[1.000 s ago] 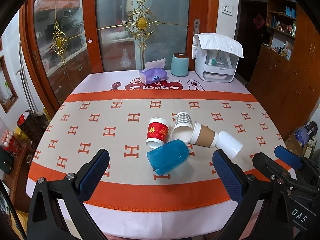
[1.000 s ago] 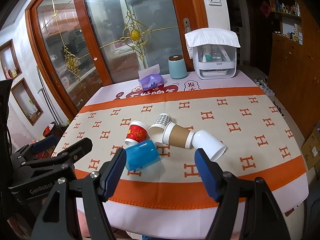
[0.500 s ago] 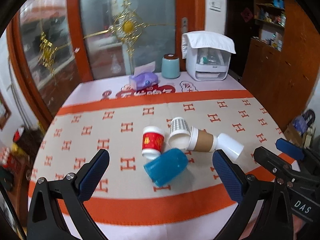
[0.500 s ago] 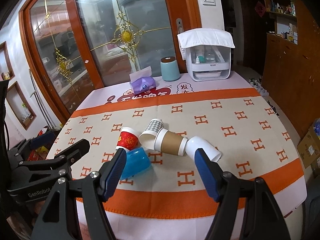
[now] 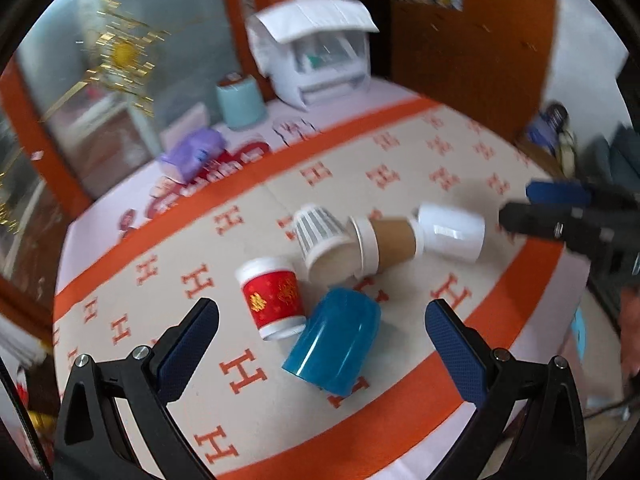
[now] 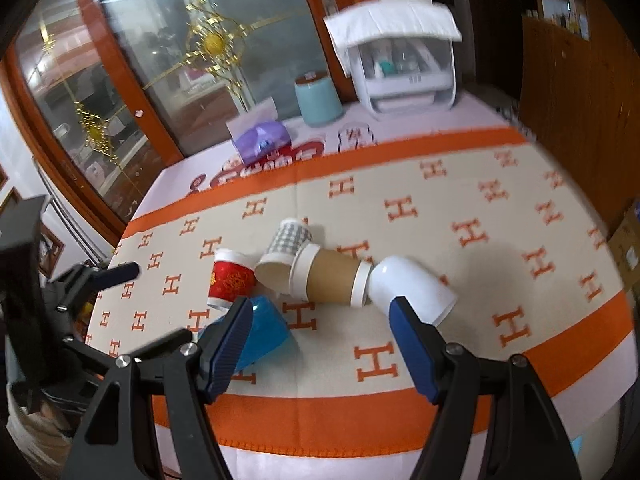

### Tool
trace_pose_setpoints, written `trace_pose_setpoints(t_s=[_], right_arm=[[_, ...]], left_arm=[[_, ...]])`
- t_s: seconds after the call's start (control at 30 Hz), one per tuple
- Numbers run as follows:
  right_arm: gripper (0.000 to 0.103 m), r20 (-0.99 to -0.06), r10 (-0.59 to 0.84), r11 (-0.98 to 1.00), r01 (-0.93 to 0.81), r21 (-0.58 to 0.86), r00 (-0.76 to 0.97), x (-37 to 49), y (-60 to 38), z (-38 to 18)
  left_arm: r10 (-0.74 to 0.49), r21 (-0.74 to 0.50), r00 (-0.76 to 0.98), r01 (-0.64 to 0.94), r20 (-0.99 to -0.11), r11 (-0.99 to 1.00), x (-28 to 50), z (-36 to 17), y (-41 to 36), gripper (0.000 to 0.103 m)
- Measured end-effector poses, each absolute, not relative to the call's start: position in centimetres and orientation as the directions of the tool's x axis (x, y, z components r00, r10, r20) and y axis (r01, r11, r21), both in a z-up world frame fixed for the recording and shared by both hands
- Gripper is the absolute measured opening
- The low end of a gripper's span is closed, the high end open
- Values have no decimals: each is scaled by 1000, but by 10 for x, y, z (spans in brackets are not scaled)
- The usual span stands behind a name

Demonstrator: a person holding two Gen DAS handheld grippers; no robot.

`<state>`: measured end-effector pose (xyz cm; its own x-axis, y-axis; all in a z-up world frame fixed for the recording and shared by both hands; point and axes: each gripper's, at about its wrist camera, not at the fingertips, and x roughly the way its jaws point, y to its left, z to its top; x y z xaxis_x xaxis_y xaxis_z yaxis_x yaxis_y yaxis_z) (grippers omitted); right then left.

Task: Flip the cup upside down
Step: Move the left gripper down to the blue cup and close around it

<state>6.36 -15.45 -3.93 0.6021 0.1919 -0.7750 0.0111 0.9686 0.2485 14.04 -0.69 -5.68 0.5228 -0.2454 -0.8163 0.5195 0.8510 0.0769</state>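
Left wrist view shows my left gripper [image 5: 320, 340] spread wide and empty around the toppled blue cup [image 5: 334, 340], ready to grab it, while my right gripper [image 6: 320, 340] also gapes empty.

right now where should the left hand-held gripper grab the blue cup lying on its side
Across the middle of the blue cup's smooth barrel, coming down from above. It lies on its side, open rim toward the camera, so both curved flanks are free; the red cup crowds only its far left end. The left hand-held gripper is open.
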Motion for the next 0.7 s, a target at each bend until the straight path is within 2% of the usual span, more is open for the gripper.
trace_pose_setpoints(t_s=[0.17, 0.37, 0.5, 0.57, 0.63, 0.7], right_arm=[[71, -828, 202, 966, 35, 257, 523, 77, -152, -76], [71, -874, 230, 956, 66, 284, 428, 86, -151, -117], [71, -889, 238, 954, 78, 290, 391, 88, -152, -132], [71, -890, 245, 952, 79, 296, 385, 88, -152, -135], [71, -891, 250, 951, 77, 299, 379, 89, -152, -138], [71, -892, 254, 950, 77, 303, 375, 91, -152, -140]], left_arm=[[-266, -5, 362, 584, -893, 812, 164, -107, -10, 102], [-232, -29, 258, 607, -938, 794, 181, -141, -18, 102], [-225, -50, 196, 638, -955, 768, 188, -151, -26, 89], [-219, -55, 176, 648, -960, 760, 191, -155, -29, 86], [-207, -60, 149, 655, -967, 753, 195, -161, -33, 72], [-198, -74, 117, 655, -973, 752, 199, -168, -36, 70]])
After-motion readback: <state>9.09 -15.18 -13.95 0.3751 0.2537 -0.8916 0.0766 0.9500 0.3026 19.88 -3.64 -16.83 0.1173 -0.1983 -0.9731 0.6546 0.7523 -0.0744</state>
